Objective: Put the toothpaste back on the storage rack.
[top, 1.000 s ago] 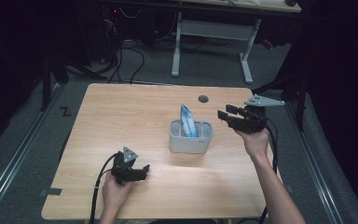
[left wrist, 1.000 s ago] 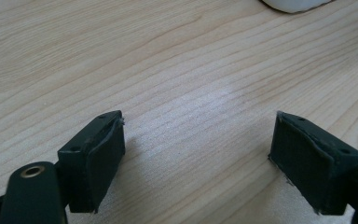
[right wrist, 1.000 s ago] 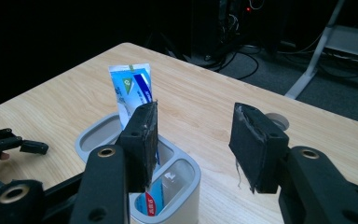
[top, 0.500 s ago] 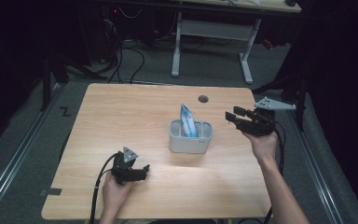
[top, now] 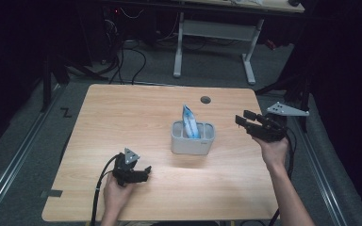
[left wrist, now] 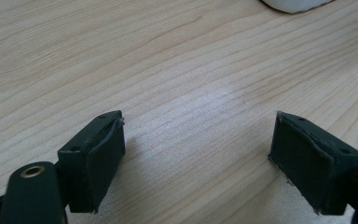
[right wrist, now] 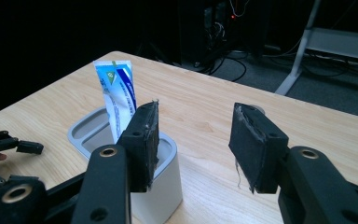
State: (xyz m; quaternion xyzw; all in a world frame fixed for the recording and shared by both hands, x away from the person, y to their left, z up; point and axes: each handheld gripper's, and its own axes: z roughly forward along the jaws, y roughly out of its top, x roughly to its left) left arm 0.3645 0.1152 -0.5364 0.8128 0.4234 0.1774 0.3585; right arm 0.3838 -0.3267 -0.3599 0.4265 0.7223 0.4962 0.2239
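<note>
Two grippers: jaws apart on both, nothing held.
Left gripper (top: 143,172): low on the near bench (top: 122,113).
Right gripper (top: 243,117): raised, just right of the holder.
Toothpaste tube (top: 189,123): upright in the grey holder (top: 193,144), mid-bench, long axis vertical.
Nearer hand: right, by my judgement; tube lies left of its jaws.

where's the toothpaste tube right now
In the high view the toothpaste tube stands upright in the grey holder at the table's centre, left of the right tool.
</note>
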